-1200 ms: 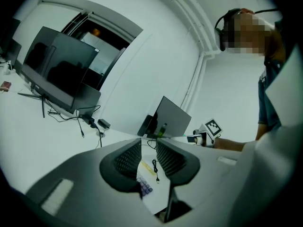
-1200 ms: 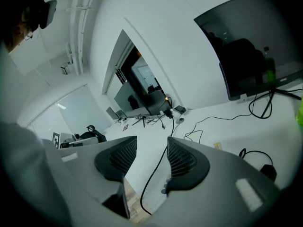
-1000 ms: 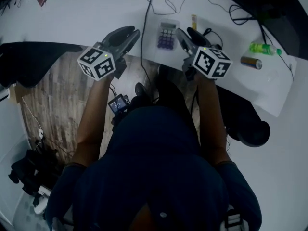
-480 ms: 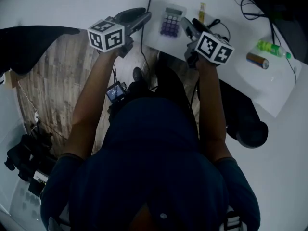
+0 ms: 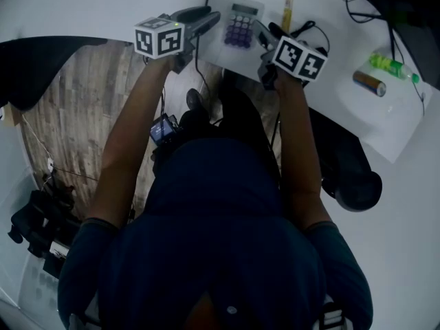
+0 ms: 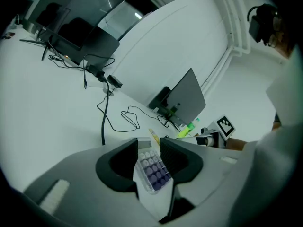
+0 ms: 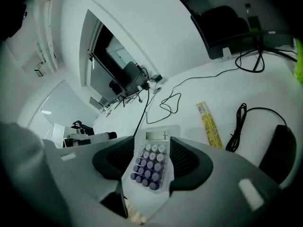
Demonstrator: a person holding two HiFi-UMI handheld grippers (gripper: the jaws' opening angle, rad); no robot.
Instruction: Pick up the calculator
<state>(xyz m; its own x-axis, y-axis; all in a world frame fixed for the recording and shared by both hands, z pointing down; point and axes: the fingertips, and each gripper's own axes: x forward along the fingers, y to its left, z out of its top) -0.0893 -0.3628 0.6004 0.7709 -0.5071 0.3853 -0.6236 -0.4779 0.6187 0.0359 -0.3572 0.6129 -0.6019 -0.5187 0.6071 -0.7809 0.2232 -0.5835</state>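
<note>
small calculator (image 5: 238, 26) with purple keys, flat on the white table (image 5: 103, 9), close to the near edge. left tool (image 5: 210, 18) near it on one side, right tool (image 5: 265, 35) near it on the other. both tools let go, jaws apart and just now opening wider, nothing pinched. calculator showing through each gap, not touched by the pads. yellow stick (image 7: 209, 124) and black cord (image 7: 239, 126) close by. green bottle (image 5: 385, 65) and battery (image 5: 368, 83) well apart, off to the right.
</note>
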